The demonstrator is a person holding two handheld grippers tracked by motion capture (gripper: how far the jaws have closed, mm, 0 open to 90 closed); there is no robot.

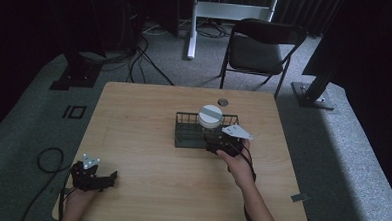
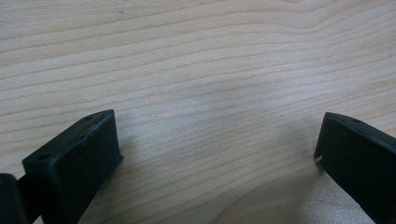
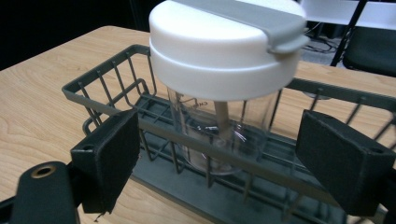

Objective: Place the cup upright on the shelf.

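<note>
Two grippers: jaws apart, both.
R gripper [image 3: 219, 154]: facing jar [image 3: 224, 93] in rack [image 3: 112, 100].
L gripper [image 2: 215, 149]: idle on table [image 2: 196, 70].
Risk: jaw snags wire, jar tips.

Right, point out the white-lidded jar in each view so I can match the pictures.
High view: the jar stands in the right end of the wire basket, just beyond the right gripper.
Right gripper view: the jar is at top centre, inside the basket, beyond the open fingers.
Left gripper view: it looks at bare table instead.
Shared landmark: the wooden table.
</note>
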